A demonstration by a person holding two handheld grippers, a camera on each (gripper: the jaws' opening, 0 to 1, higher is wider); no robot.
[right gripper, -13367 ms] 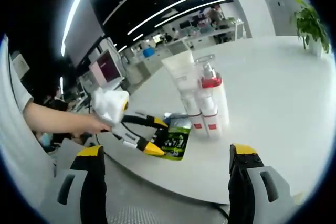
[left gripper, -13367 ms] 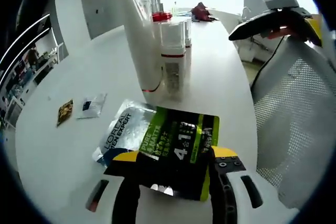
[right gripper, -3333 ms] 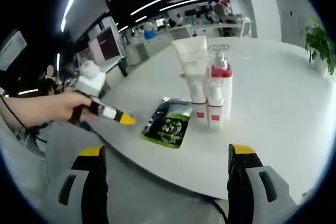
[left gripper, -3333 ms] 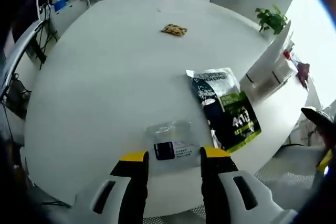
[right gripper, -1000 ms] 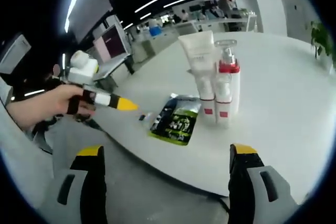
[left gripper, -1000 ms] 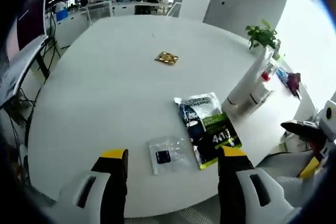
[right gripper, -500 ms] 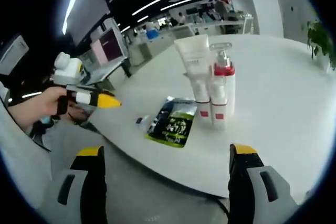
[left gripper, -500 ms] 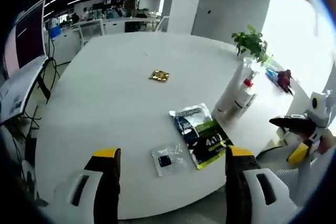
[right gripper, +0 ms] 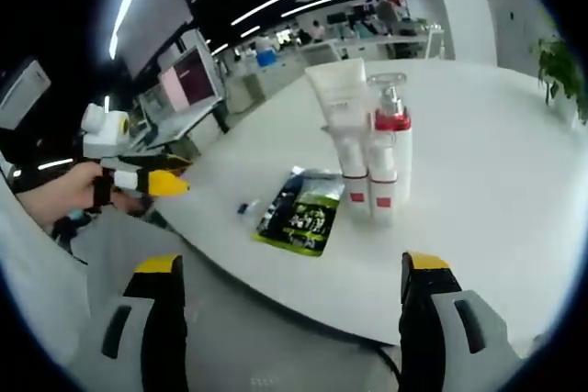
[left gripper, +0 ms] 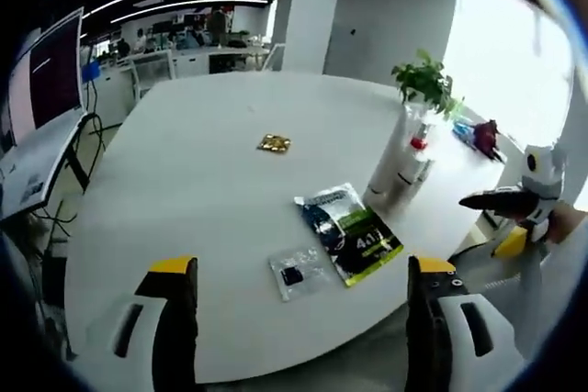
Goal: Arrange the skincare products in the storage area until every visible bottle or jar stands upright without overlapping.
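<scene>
My left gripper (left gripper: 299, 286), jaws wide and empty, faces the flat sachets (left gripper: 349, 231); upright bottles (left gripper: 404, 167) stand beyond, right.

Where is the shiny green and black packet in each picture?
Left gripper view: the green and black packet lies flat on the white table, right of the middle, between the bottles and a small clear sachet.
Right gripper view: the packet lies just left of the middle, at the foot of the bottles.
Shared landmark: the cluster of upright white bottles with red trim.
</scene>
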